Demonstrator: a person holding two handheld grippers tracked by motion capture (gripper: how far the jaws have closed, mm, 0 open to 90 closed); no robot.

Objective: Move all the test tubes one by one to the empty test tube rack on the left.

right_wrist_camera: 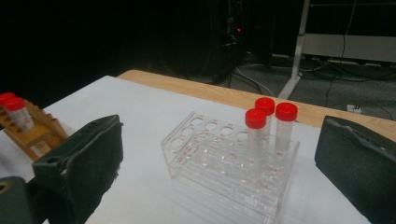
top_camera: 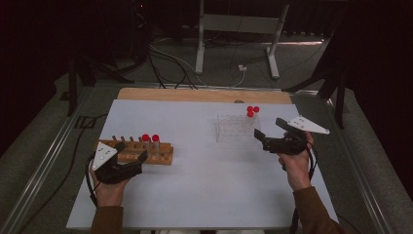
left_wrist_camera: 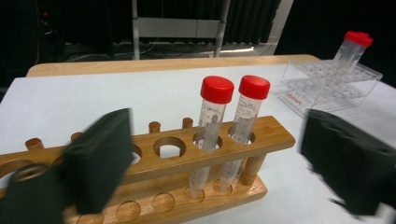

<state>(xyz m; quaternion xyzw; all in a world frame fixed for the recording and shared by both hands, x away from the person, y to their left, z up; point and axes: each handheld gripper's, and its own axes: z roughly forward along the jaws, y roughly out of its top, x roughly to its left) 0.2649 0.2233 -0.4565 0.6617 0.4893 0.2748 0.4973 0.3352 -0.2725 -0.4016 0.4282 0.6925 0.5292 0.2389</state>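
Observation:
A wooden tube rack [top_camera: 163, 155] [left_wrist_camera: 268, 135] stands at the table's left and holds two red-capped tubes [top_camera: 150, 139] [left_wrist_camera: 216, 109] upright in neighbouring holes. My left gripper [top_camera: 131, 150] [left_wrist_camera: 215, 128] is right in front of it, open, with a jaw on either side of the tubes and touching neither. At the right a clear plastic rack [top_camera: 233, 129] [right_wrist_camera: 205, 156] carries three red-capped tubes [top_camera: 252, 111] [right_wrist_camera: 267, 119] in its far right corner. My right gripper [top_camera: 269, 127] [right_wrist_camera: 222, 135] hovers just right of that rack, open, with nothing between its jaws.
The white table top [top_camera: 204, 195] has a wooden strip [top_camera: 195, 95] along its far edge. Behind it on the floor are a metal stand [top_camera: 238, 29] and loose cables [top_camera: 170, 61]. The wooden rack [right_wrist_camera: 35, 133] lies well off to the left of the right gripper.

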